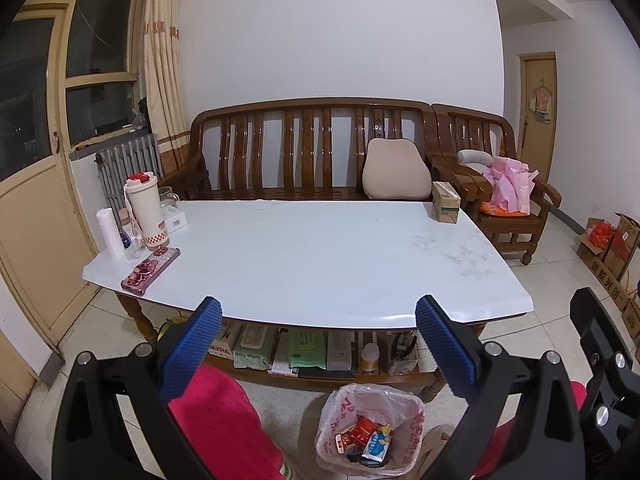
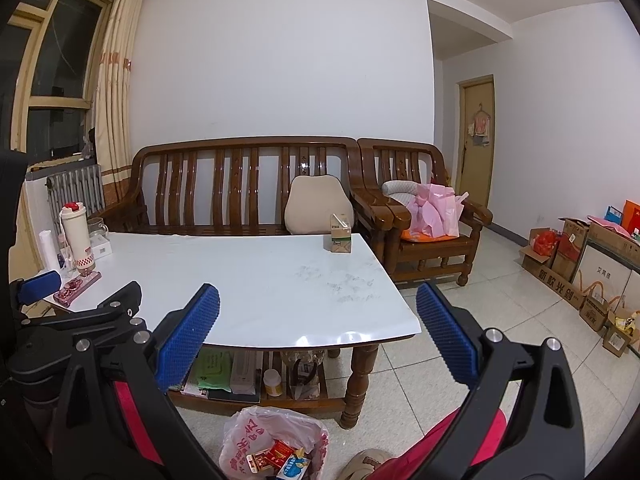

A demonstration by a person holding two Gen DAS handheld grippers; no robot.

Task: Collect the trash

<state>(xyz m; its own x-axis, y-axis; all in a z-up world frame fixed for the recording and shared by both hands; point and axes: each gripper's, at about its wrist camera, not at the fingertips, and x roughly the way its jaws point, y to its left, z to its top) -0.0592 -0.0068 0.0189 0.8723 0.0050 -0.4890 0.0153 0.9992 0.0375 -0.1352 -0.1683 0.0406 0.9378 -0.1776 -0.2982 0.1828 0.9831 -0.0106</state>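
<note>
Both grippers are held spread w/ nothing between the pads: left gripper point(image 1: 319, 344) and right gripper point(image 2: 318, 338), low over the near tabletop point(image 2: 256, 280) edge. The one likely trash item left, a small carton point(image 2: 340, 234), is seen upright at the tabletop's far right corner, upper centre-right of the right-wrist frame; it's judged nearer the right gripper, straight ahead & slightly right, long axis vertical. Bin bag point(image 2: 276, 448) w/ wrappers sits on the floor below, bottom centre.
</note>
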